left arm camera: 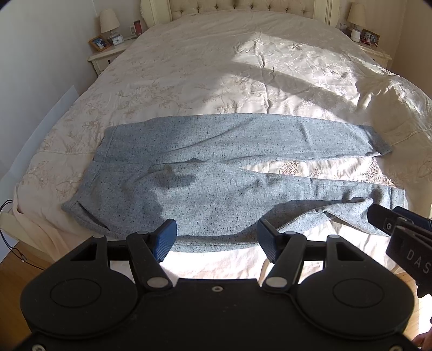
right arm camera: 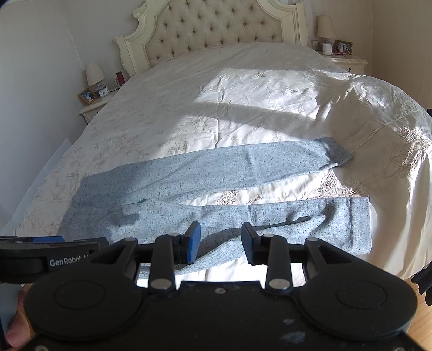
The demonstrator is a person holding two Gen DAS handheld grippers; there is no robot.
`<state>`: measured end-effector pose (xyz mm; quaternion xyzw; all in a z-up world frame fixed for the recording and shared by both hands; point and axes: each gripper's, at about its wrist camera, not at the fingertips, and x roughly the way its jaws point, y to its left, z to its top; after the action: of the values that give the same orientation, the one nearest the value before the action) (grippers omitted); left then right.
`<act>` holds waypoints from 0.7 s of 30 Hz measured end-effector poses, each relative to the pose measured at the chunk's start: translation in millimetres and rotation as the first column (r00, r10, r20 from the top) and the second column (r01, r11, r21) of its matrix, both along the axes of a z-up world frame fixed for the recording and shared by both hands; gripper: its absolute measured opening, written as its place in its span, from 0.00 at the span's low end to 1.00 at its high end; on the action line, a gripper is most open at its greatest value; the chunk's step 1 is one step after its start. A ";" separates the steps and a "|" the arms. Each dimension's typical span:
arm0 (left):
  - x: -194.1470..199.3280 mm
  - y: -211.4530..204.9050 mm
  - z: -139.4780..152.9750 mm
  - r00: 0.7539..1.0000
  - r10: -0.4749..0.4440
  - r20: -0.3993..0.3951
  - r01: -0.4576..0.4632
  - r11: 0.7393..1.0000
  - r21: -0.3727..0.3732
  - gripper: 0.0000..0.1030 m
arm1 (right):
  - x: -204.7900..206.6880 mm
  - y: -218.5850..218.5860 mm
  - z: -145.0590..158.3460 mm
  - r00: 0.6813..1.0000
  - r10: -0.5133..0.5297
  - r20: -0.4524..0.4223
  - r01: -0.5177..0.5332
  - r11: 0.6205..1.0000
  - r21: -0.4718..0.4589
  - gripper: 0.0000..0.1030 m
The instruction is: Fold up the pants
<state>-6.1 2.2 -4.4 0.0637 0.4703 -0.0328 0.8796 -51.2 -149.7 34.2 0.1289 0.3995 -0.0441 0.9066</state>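
grey pants spread flat across the foot of the bed

the pants (left arm camera: 216,172) lie crosswise on the near part of the bed (left arm camera: 216,67), waistband to the left and both legs running off to the right. the legs split into a narrow v, with a strip of embroidered bedspread showing between them. the far leg lies smooth and ends in a turned-up cuff (left arm camera: 378,141). the near leg is rumpled, with a diagonal crease and a fold of cloth near its hem, and its lower edge runs close to the bed's near edge. a pocket slit shows at the near left corner by the waistband. shadows fall across the seat of the pants.

the left claw (left arm camera: 216,239) hangs just above the near edge of the pants around the seat, its blue pads spread wide with nothing between them. the right claw (right arm camera: 220,243) sits over the near leg further right, also spread apart and holding nothing; in the left view its tip pokes in close to the near hem. whether either touches the cloth cannot be told.

a sunlit patch brightens the bedspread beyond the pants. a tufted headboard (right arm camera: 216,24) stands at the far end, with a nightstand (left arm camera: 104,55) carrying a lamp (left arm camera: 109,21), a clock and a photo frame on the left, and another lamp (right arm camera: 325,25) on the right
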 end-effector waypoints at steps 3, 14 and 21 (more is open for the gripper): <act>-0.4 -0.1 -0.3 1.000 0.000 -0.003 0.000 1.000 -0.001 0.65 | -0.4 -1.0 -0.8 1.000 0.000 -0.002 0.000 1.000 0.000 0.35; -1.1 -1.1 -1.4 1.000 0.004 -0.002 -0.004 1.000 -0.002 0.65 | -0.1 -0.6 -1.0 1.000 0.004 -0.007 -0.004 1.000 0.002 0.35; -1.5 -1.1 -2.6 1.000 0.005 -0.003 -0.005 1.000 -0.003 0.65 | 1.0 0.8 -1.2 1.000 0.010 -0.006 -0.010 1.000 0.001 0.35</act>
<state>-7.6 1.1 -7.0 0.0614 0.4717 -0.0314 0.8791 -50.2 -148.9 33.0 0.1270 0.4029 -0.0397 0.9055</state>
